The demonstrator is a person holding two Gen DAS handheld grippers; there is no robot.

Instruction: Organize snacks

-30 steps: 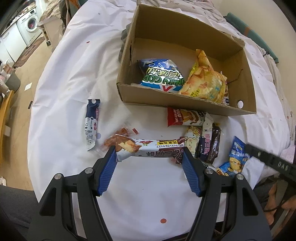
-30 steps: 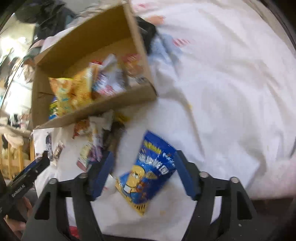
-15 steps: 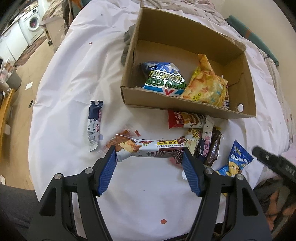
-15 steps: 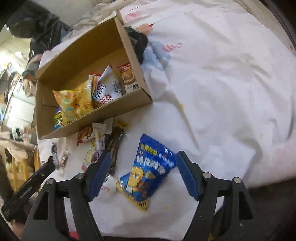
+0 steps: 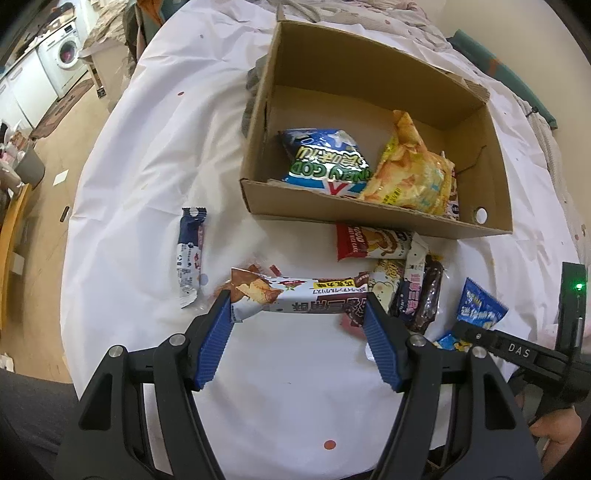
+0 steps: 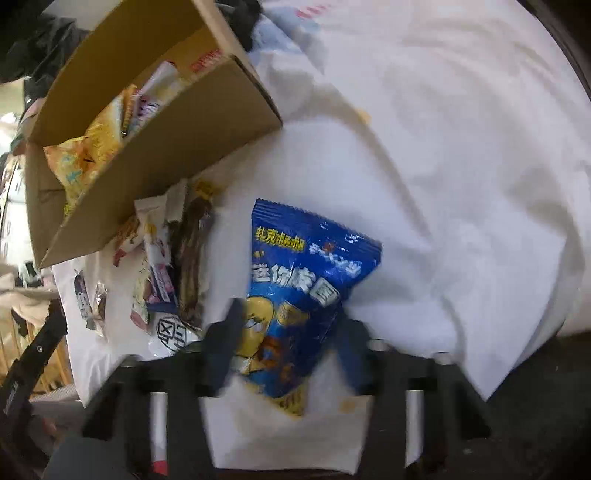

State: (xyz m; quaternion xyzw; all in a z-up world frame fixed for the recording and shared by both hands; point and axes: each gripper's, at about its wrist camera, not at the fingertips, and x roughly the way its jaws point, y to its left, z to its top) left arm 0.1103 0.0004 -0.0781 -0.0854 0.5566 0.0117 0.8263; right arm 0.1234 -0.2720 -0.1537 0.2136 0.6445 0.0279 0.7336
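Right hand-held gripper (image 6: 288, 328) angled down, closing around blue packet (image 6: 299, 291)

A home, by the look of it; a washing machine (image 5: 65, 55) stands among white cabinets (image 5: 22, 88) at the far left, with a rug (image 5: 62, 103) on the wood floor (image 5: 55, 155); the round table (image 5: 122, 177) wears a white cloth; bedding-like fabric (image 5: 388, 14) lies heaped behind it.

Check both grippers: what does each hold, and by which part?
Left gripper: the long white snack bar, clamped end to end. Right gripper: jaws just closing on the blue snack bag at its lower half.
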